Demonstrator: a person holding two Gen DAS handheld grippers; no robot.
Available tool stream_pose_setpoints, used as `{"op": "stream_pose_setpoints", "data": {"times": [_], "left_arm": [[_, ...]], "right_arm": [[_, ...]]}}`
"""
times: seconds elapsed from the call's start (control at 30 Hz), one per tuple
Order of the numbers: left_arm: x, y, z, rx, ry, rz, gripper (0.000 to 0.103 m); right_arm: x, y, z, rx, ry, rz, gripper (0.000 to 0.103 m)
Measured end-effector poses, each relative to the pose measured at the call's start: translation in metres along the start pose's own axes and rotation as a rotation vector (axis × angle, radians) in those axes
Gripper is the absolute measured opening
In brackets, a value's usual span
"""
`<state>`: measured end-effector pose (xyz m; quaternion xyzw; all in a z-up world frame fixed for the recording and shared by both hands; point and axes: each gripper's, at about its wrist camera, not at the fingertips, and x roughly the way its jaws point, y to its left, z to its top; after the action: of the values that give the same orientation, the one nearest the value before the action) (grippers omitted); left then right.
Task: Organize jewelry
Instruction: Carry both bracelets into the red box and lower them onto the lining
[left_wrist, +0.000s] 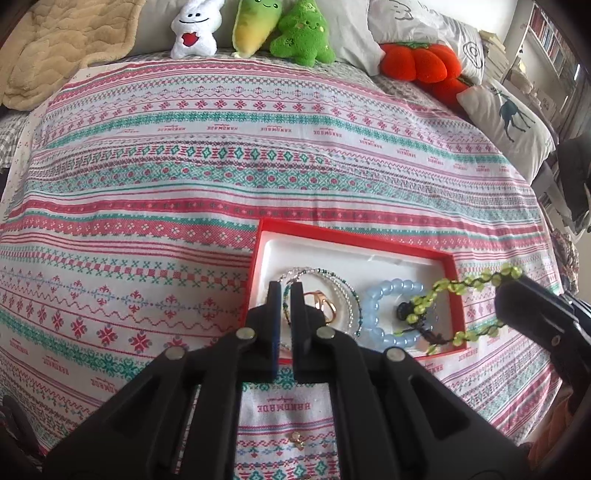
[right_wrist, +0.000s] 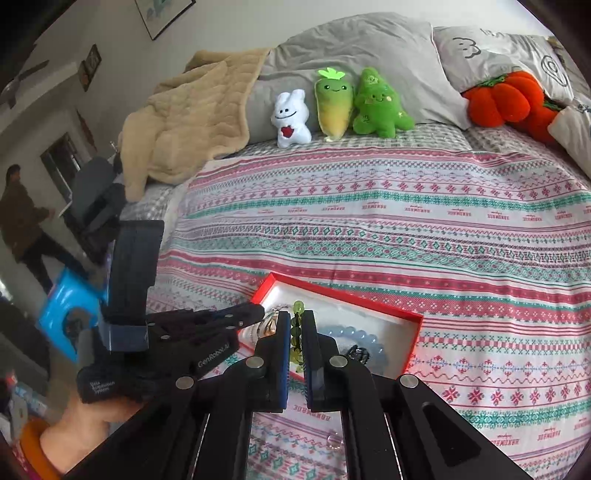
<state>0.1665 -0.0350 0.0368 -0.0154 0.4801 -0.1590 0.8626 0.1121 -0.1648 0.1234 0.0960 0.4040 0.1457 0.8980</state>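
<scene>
Both grippers closing tight, right gripper pinching green bead strand over red box at five o'clock, left gripper seemingly holding thin bangles, needing lowering then releasing.

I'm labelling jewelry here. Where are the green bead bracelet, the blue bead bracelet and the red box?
green bead bracelet (left_wrist: 443, 286): left wrist view, beads on its raised strand.
blue bead bracelet (left_wrist: 373, 317): left wrist view, left side of its bead ring.
red box (left_wrist: 354, 239): left wrist view, far rim.
</scene>
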Motion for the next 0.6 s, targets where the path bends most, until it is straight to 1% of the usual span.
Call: {"op": "stream_pose_setpoints", "data": {"times": [0.13, 0.27, 0.37, 0.4, 0.5, 0.57, 0.6], "left_arm": [[0.000, -0.005, -0.002, 0.028, -0.006, 0.007, 0.004], [-0.002, -0.011, -0.003, 0.061, -0.007, 0.019, 0.004], [-0.004, -0.012, -0.004, 0.067, -0.001, 0.016, 0.005], [-0.005, -0.012, -0.005, 0.067, 0.000, 0.016, 0.007], [-0.010, -0.013, -0.006, 0.074, -0.003, 0.020, 0.017], [-0.015, -0.015, -0.006, 0.082, -0.009, 0.020, 0.024], [-0.018, -0.015, -0.007, 0.085, -0.012, 0.017, 0.029]], "right_arm": [[0.012, -0.003, -0.003, -0.010, 0.033, -0.036, 0.006], [0.017, -0.015, -0.007, -0.008, 0.051, -0.110, 0.006], [0.021, -0.027, -0.009, 0.009, 0.066, -0.158, 0.006], [0.021, -0.030, -0.010, 0.014, 0.070, -0.170, 0.006], [0.021, -0.036, -0.011, 0.032, 0.082, -0.193, 0.008], [0.018, -0.037, -0.011, 0.041, 0.086, -0.185, 0.012], [0.016, -0.038, -0.011, 0.044, 0.088, -0.179, 0.015]]}}
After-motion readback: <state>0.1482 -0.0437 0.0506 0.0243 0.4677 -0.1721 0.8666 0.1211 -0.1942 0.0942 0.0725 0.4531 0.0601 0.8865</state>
